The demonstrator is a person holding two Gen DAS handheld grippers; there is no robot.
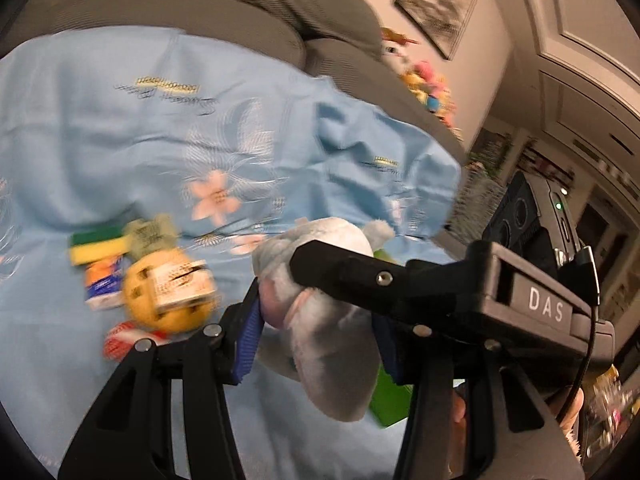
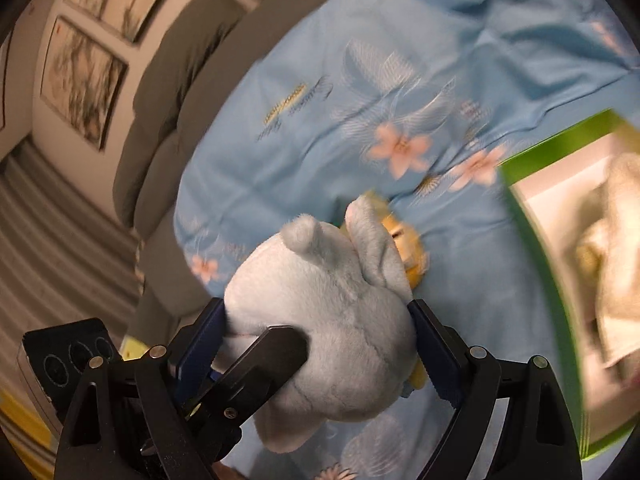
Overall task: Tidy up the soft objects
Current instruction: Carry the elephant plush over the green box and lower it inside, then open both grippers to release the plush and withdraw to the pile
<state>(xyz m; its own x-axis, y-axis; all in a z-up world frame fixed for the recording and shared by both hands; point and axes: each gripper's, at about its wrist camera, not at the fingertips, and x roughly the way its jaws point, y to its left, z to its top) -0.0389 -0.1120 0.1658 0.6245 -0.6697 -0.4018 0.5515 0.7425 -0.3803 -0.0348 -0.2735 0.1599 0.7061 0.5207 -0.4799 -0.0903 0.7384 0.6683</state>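
Note:
A pale grey-blue plush animal (image 1: pixel 320 320) is held between both grippers above a light blue flowered sheet (image 1: pixel 140 140). My left gripper (image 1: pixel 316 332) is shut on the plush. My right gripper (image 2: pixel 316 336) is shut on the same plush (image 2: pixel 332 320), and its black finger crosses the left wrist view (image 1: pixel 352 276). The left gripper's finger shows in the right wrist view (image 2: pixel 264 356). A green box (image 2: pixel 552 272) with a cream soft item (image 2: pixel 616 280) inside lies at the right.
On the sheet at the left lie a yellow plush ball with a label (image 1: pixel 168 292), a green-yellow sponge (image 1: pixel 98 246), a small packet (image 1: pixel 104 284) and a red-white item (image 1: pixel 120 342). A grey sofa back (image 1: pixel 200 12) stands behind. Colourful toys (image 1: pixel 428 88) sit on its arm.

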